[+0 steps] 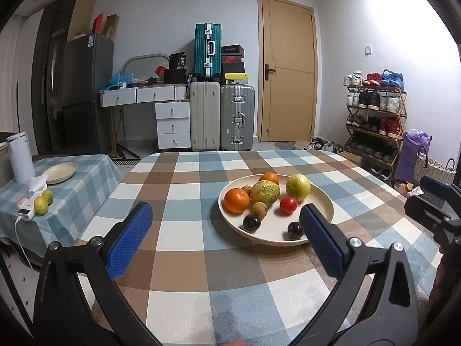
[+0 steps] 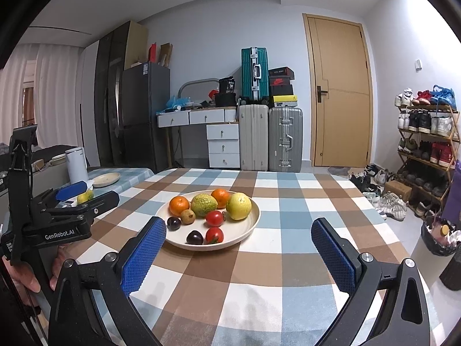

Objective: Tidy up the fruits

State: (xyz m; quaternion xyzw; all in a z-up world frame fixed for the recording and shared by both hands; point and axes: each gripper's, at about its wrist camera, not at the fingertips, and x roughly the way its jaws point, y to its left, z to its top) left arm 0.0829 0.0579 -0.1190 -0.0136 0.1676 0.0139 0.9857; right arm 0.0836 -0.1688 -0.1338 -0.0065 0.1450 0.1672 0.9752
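While both grippers hover short of the fruit: barely started, by the look of it.
left gripper (image 1: 226, 236): jaws spread wide, holding nothing, above the checked counter (image 1: 178, 259), just short of the big plate (image 1: 322, 201).
right gripper (image 2: 239, 256): jaws spread wide too, holding nothing, near the plate's front rim, not touching.
fruit on big plate: two oranges (image 2: 179, 205), bumpy green fruit (image 2: 204, 205), yellow-green fruit (image 2: 238, 206), two tomatoes (image 2: 214, 218), two dark plums (image 2: 194, 237), brown kiwi-like fruit (image 2: 188, 216); all mixed, several touching.
side counter (image 1: 75, 193): second plate (image 1: 61, 172) with nothing on it, well apart from the big plate; two yellow-green fruits (image 1: 41, 205) lying beside it on the cloth.
done: possibly those two moved off; cannot tell.
left: nearly all; most of the pile unsorted, second plate unfilled.
sorting rule: cannot tell.
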